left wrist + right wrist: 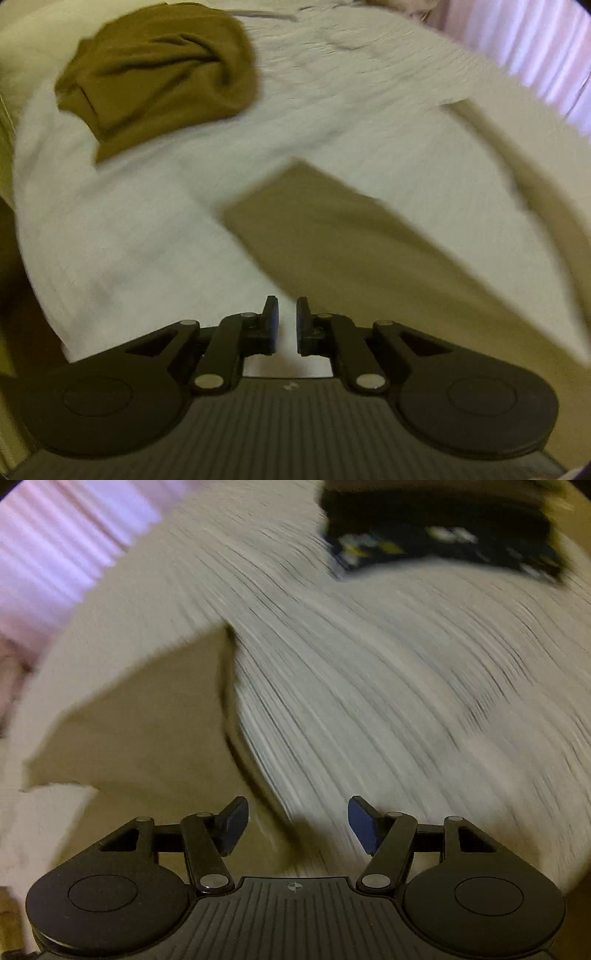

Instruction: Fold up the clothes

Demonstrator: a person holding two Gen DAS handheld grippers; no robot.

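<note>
A white ribbed garment lies spread on a cream surface and fills most of the left wrist view, which is blurred. A crumpled olive-brown garment lies on it at the upper left. My left gripper hovers above the white garment's near edge, its jaws a narrow gap apart and nothing between them. In the right wrist view the same white garment streaks past, heavily blurred. My right gripper is open and empty above its edge.
A folded dark navy garment with a light print lies at the far upper right of the right wrist view. Pink pleated curtains hang beyond the surface's edge; they also show in the left wrist view.
</note>
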